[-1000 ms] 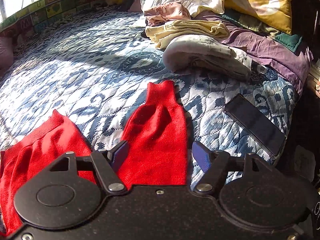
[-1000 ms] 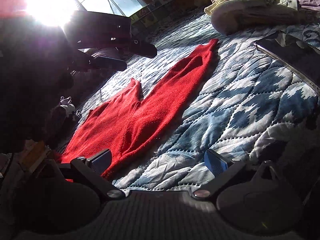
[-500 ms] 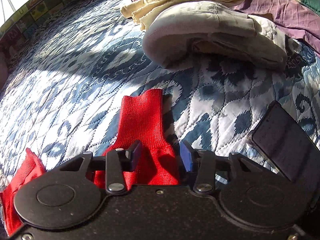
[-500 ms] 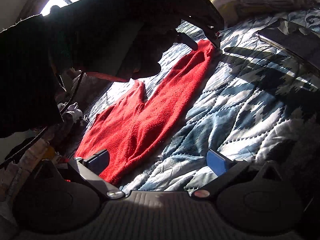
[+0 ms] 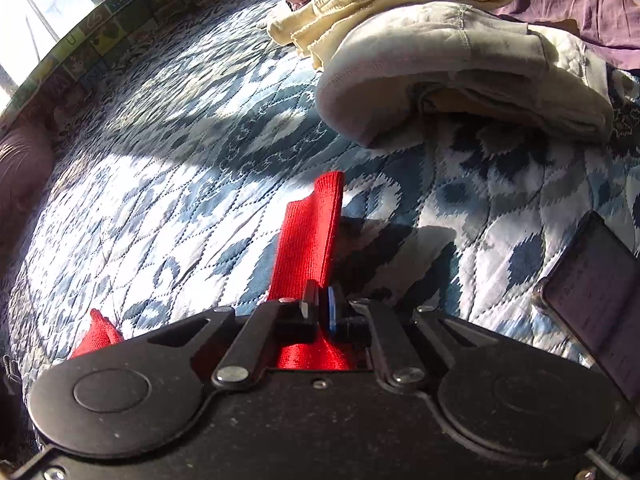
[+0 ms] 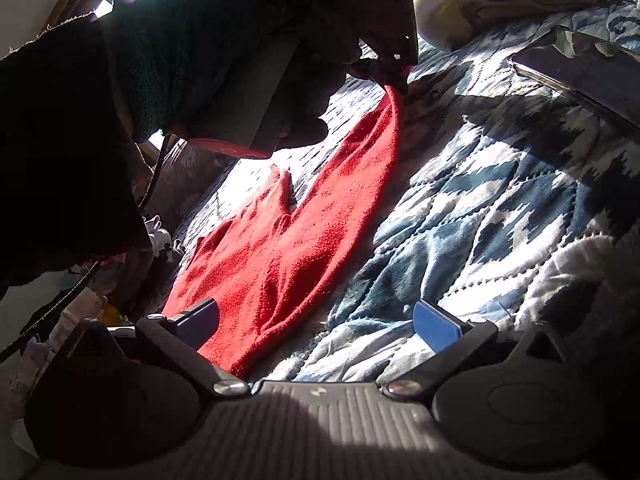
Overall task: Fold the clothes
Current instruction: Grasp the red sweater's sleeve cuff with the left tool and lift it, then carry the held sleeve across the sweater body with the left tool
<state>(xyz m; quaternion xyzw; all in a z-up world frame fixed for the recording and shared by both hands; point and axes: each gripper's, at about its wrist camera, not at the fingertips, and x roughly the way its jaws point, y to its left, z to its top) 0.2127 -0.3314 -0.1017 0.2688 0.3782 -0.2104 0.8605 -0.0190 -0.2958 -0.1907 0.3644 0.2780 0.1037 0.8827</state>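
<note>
Left wrist: your left gripper (image 5: 323, 309) is clamped on the red sweater's sleeve cuff (image 5: 310, 236) on the bed quilt (image 5: 168, 184); lift slowly, keeping the knit taut.

Right wrist: your right gripper (image 6: 316, 326) is released, hovering at the red sweater (image 6: 304, 248); pin the shoulder before folding.

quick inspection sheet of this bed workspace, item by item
surface: blue and white quilted bedspread, part sun, part shadow
job's things: red knit garment lying flat, one sleeve cuff lifted off the quilt
clutter: pile of folded pale clothes at the far end; dark phone lying on the quilt to the right
grippers: left gripper shut on the sleeve cuff; right gripper open, low over the garment's near edge, holding nothing
cables: a thin dark cord hanging at the left in the right wrist view
surroundings: bright window beyond a patterned border; person's dark sleeve over the garment
</note>
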